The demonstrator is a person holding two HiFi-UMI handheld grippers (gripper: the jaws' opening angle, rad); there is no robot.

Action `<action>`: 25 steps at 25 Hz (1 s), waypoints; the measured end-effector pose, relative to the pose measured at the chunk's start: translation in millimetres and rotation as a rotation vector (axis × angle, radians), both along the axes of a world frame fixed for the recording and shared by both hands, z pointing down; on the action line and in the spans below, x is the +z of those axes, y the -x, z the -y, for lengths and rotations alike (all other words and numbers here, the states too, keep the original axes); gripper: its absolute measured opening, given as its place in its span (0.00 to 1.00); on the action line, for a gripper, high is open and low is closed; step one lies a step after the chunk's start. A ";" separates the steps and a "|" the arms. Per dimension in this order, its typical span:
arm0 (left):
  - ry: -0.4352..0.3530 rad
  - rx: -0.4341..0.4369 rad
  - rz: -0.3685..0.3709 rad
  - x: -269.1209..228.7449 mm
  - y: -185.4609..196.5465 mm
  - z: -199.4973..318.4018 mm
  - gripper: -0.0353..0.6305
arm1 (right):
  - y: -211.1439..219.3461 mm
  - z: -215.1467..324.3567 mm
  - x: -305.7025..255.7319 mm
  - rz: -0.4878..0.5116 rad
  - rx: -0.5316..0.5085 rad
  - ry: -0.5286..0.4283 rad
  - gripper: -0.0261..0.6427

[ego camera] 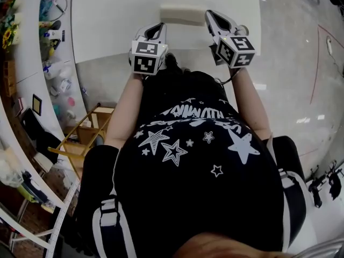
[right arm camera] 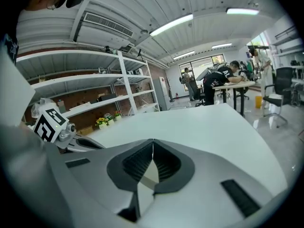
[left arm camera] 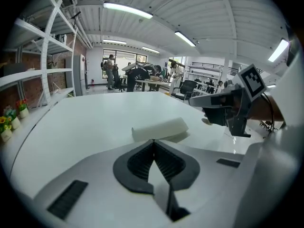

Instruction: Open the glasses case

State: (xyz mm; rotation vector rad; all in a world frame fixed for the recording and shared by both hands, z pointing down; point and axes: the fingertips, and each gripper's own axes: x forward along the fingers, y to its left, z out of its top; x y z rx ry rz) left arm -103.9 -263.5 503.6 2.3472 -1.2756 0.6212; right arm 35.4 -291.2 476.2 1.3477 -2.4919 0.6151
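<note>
An off-white closed glasses case (ego camera: 183,14) lies on the white table (ego camera: 107,15), near its front edge. In the left gripper view the case (left arm camera: 159,128) sits just beyond my left gripper (left arm camera: 153,140), whose jaws meet at the tips with nothing between them. From above, my left gripper (ego camera: 157,30) hovers short of the case's left end. My right gripper (ego camera: 211,16) is beside the case's right end, apart from it. The right gripper (right arm camera: 153,140) is shut and empty in its own view, where the case is hidden.
White shelves with small items (ego camera: 54,15) run along the left. A wooden frame (ego camera: 88,128) stands on the floor by the table's front edge. Beyond the case the tabletop stretches wide (left arm camera: 95,113). People work at desks (left arm camera: 142,77) far behind.
</note>
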 end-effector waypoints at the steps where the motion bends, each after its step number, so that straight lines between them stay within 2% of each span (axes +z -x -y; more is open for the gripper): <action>1: 0.015 0.008 0.004 5.0 -1.7 0.3 0.07 | -1.5 -0.1 2.2 0.000 0.009 0.007 0.05; 11: 0.113 -0.001 0.040 30.3 -8.8 11.8 0.07 | -17.1 5.1 11.2 -0.005 0.039 0.035 0.05; 20: 0.165 -0.038 0.087 40.0 -7.1 19.8 0.07 | -25.7 16.7 14.1 -0.017 -0.024 0.052 0.05; 25: 0.176 -0.064 0.083 41.4 -8.9 21.2 0.07 | -25.2 20.7 17.8 -0.028 -0.060 0.057 0.05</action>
